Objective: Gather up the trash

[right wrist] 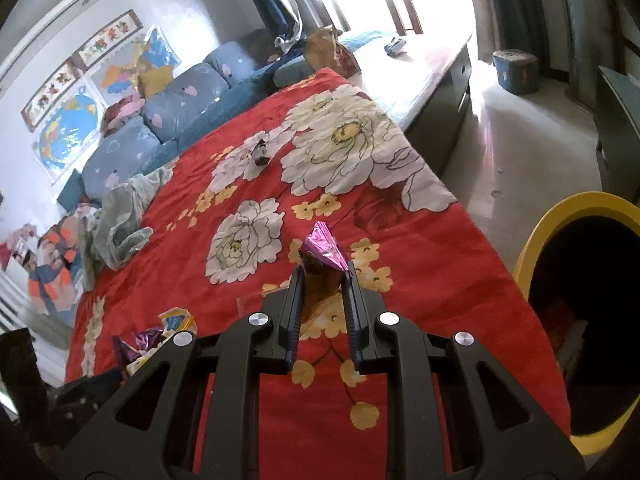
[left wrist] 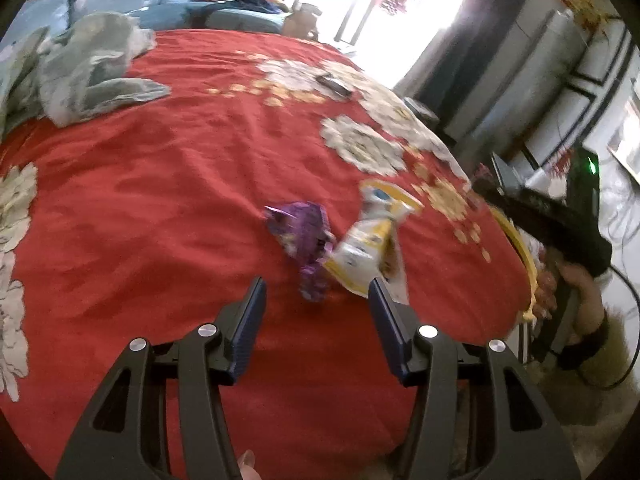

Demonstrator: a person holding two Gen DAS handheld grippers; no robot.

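Observation:
In the left wrist view a crumpled purple foil wrapper and a yellow-and-white snack packet lie side by side on the red flowered bedspread. My left gripper hangs open just in front of them. The purple wrapper's lower tip reaches between the fingers, and neither pad touches it. In the right wrist view my right gripper is shut on a pink foil wrapper, held above the bedspread. A yellow bin with a dark inside stands to its right, beside the bed.
A grey-green garment lies at the back left of the bed, with blue pillows behind it. Another small wrapper sits far up the bed. A desk runs along the window. A hand shows beside the bin's rim.

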